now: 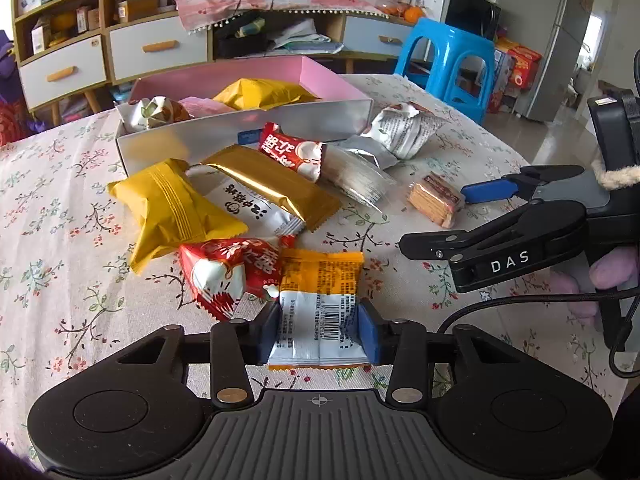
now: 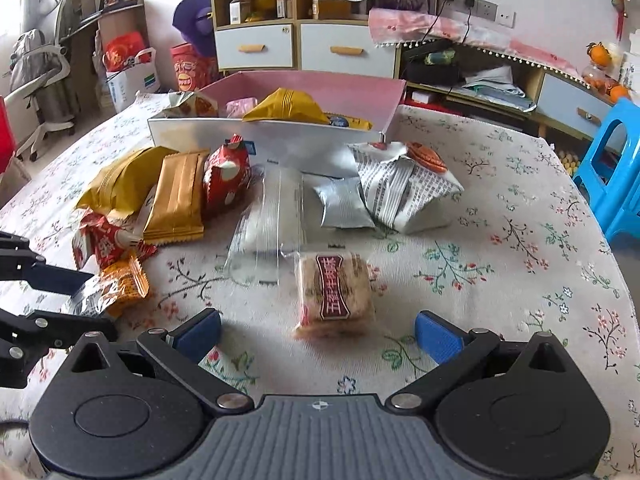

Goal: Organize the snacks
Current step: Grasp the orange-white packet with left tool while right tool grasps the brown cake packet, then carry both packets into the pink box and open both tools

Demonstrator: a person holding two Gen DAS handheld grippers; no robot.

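Left gripper [image 1: 320, 330] clamped on the orange-and-white snack packet [image 1: 320, 296], near edge of the table [image 1: 48, 208]. Right gripper [image 2: 318, 334] wide, nothing held, cracker pack [image 2: 334, 294] just ahead between its fingers. Loose snacks mid-table. Far: pink box [image 1: 248, 136], some snacks inside.

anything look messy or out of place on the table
Yes: most snack packets lie loose in a heap on the tablecloth in front of the pink box, overlapping each other; only a few are inside it.
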